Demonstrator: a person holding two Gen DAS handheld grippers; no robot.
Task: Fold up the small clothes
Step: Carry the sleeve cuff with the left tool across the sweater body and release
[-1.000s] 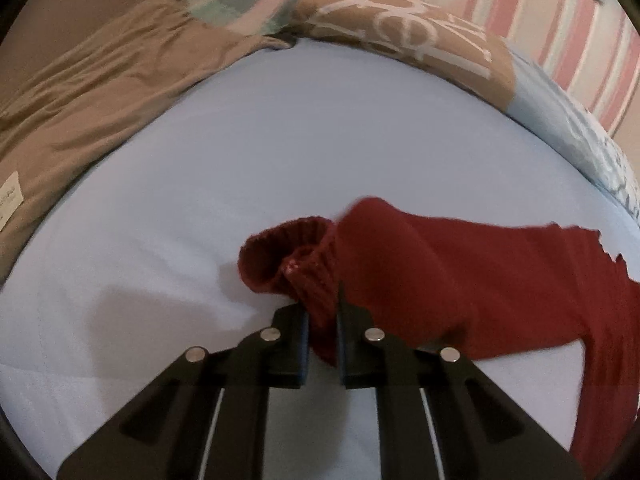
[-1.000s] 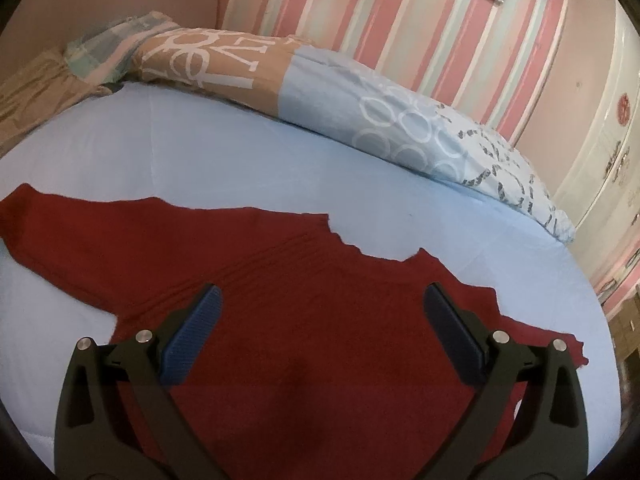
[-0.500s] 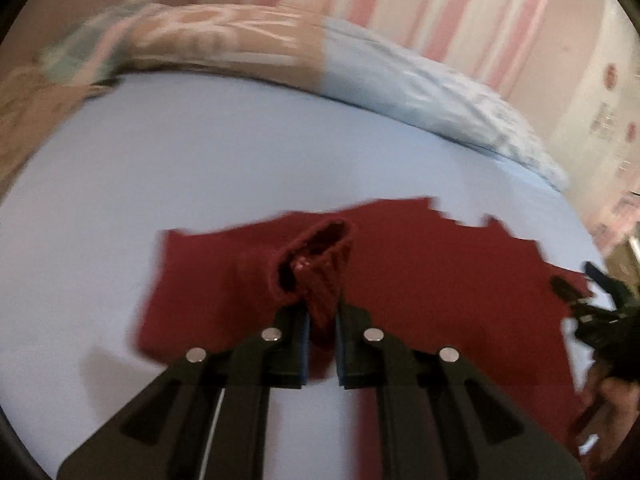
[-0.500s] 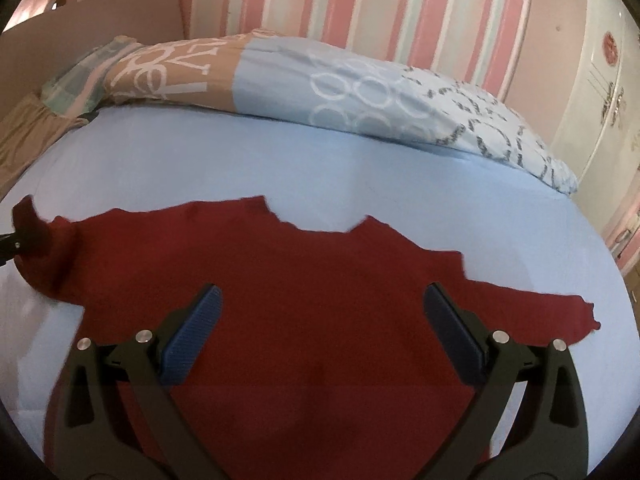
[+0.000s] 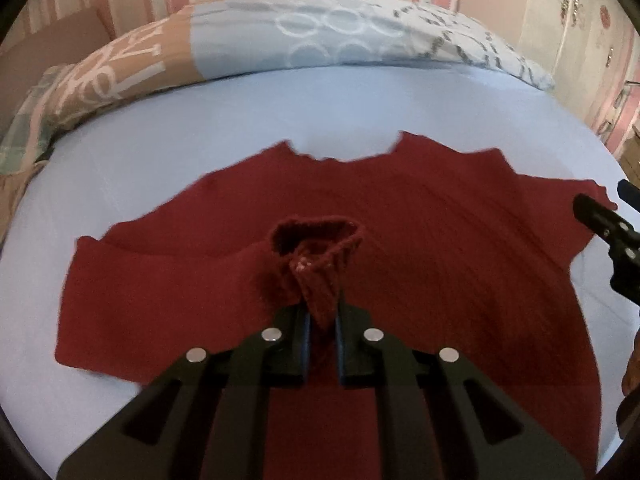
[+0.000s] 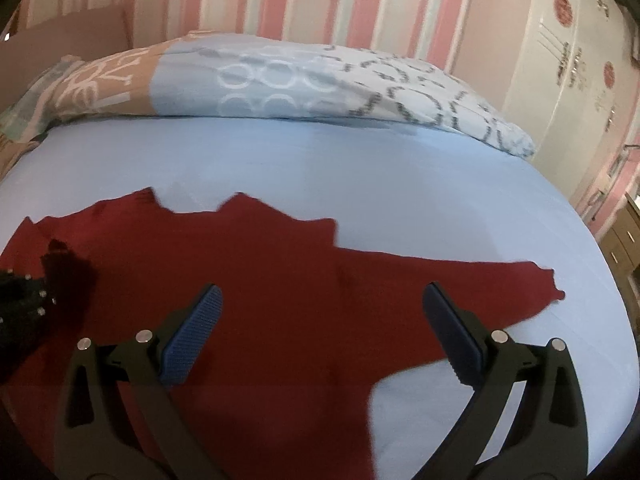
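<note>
Your left gripper [image 5: 321,322] pinches the red knit sweater's [image 5: 420,248] ribbed cuff [image 5: 316,248]; your right gripper [image 6: 320,328] gapes wide, sweater between.

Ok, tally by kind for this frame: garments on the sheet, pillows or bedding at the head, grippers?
Red sweater: 1
Patterned pillow along the head of the bed: 1
Grippers: 2, the left gripper shut on the sweater's cuff, the right gripper open above the sweater
Total: 4
</note>
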